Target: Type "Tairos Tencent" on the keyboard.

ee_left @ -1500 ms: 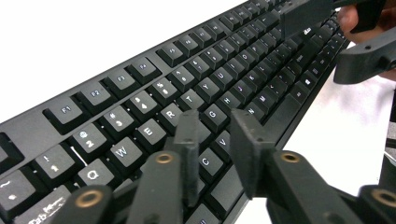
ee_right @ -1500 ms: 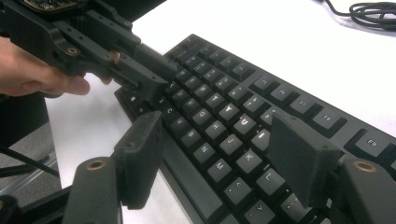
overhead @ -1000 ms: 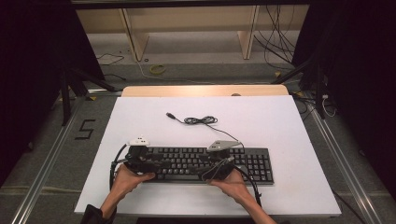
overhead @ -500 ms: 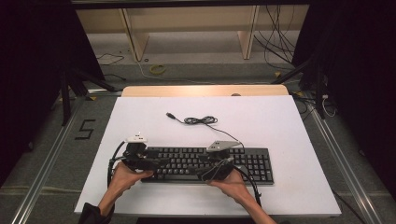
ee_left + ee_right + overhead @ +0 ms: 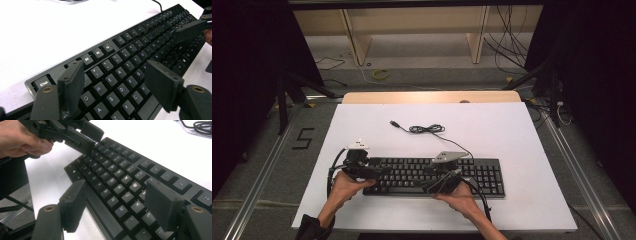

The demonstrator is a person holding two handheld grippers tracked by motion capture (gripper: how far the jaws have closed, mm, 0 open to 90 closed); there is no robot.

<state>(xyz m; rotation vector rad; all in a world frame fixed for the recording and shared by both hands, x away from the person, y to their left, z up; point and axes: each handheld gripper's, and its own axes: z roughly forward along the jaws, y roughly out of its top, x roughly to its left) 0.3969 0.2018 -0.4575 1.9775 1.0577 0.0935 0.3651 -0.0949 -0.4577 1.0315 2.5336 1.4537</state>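
Observation:
A black keyboard lies across the near part of the white table, and its cable is coiled behind it. My left gripper hovers over the keyboard's left end. Its jaws have just been opening and stand wide above the letter keys, the pads pressing nothing. My right gripper is over the keyboard's middle at its front edge and points toward the left one. In the right gripper view its jaws are open over the keys, and the left gripper shows beyond them.
A wooden strip runs along the table's far edge. Beyond it are shelf legs and loose cables on the floor. A "5" mark lies on the floor to the left. White table surface stretches behind and to the right of the keyboard.
My left hand and its gripper have shifted slightly away from me over the keyboard's left end. The right hand and the keyboard have kept still.

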